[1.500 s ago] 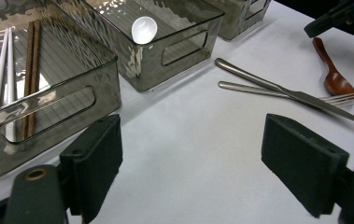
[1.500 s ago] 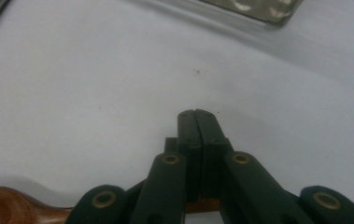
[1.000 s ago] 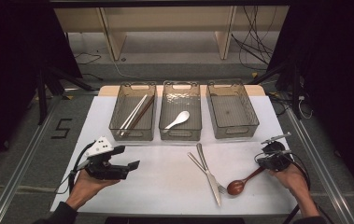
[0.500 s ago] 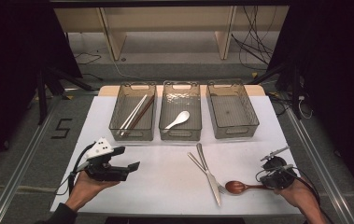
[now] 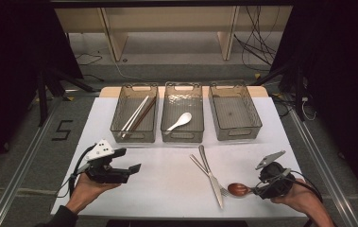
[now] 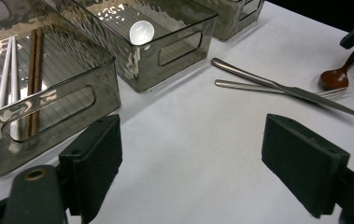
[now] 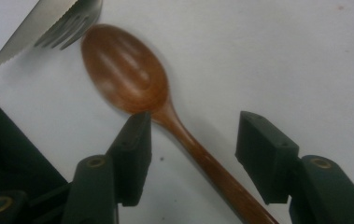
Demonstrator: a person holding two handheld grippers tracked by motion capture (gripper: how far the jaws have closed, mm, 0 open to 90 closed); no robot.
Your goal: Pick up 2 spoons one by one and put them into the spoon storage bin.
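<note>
**Right jaws open over the wooden spoon**

My right gripper [image 5: 258, 190] sits at the near right corner of the white table [image 5: 167, 179], in my right hand [image 5: 304, 201]. Its jaws have just been opening. In the right gripper view they stand spread, with the wooden spoon [image 7: 165, 112] lying on the table between them. The handle runs down between the pads toward me. The left pad is just beside the neck of the spoon; whether it touches, I cannot tell. The right pad is clear of it. The bowl points away from me, toward the fork tines [image 7: 69, 23] and the serrated knife tip [image 7: 25, 35], close to both.

In the high view the spoon [image 5: 238, 189] lies flat, its bowl just right of where the knife [image 5: 211, 175] and fork [image 5: 207, 174] cross. Both of those lie in the middle of the table, in front of the bins.

My left gripper [image 5: 128, 171] rests low over the near left part of the table in my left hand [image 5: 89, 189]. Its jaws are spread wide with only bare table between them.

Three clear bins stand in a row at the far side. The left bin [image 5: 135, 113] holds chopsticks [image 5: 136, 116]. The middle bin [image 5: 182, 112] holds a white spoon [image 5: 179, 121]. The right bin [image 5: 234, 111] has nothing in it that I can see.
</note>
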